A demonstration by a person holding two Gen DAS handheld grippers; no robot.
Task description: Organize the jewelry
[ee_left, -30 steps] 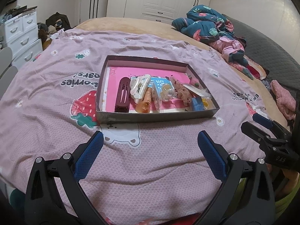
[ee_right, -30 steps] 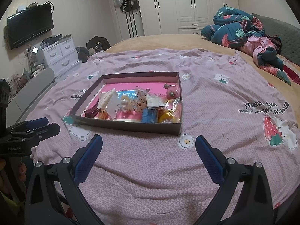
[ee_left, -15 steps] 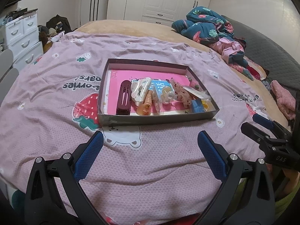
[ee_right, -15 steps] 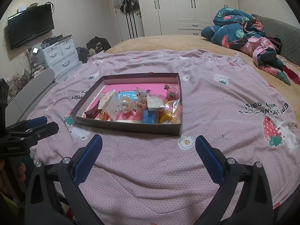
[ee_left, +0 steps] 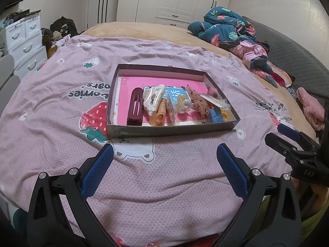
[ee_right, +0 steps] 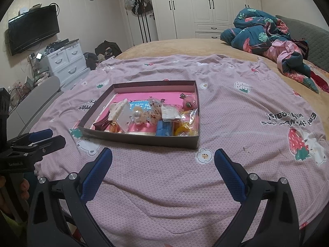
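A shallow cardboard box (ee_left: 164, 130) with a pink floor lies on the pink bedspread, also in the right wrist view (ee_right: 144, 141). Inside lie a maroon hair clip (ee_left: 135, 107), a white claw clip (ee_left: 153, 98), an orange spiral tie (ee_left: 159, 112), a small blue box (ee_left: 216, 115), bagged trinkets and a yellow ring (ee_right: 182, 130). My left gripper (ee_left: 164, 154) is open and empty, hovering in front of the box. My right gripper (ee_right: 163, 157) is open and empty, at the box's near right corner. Each gripper shows at the other view's edge.
A pile of dark floral bedding (ee_left: 228, 28) lies at the far right of the bed. White drawers (ee_right: 65, 61) and a wall TV (ee_right: 33, 28) stand at the left. Wardrobes (ee_left: 174, 0) line the back wall. A pink cloth (ee_left: 310, 107) lies at the right edge.
Both views have drifted slightly; the box sits a little lower in the left wrist view. Both grippers stay open and empty.
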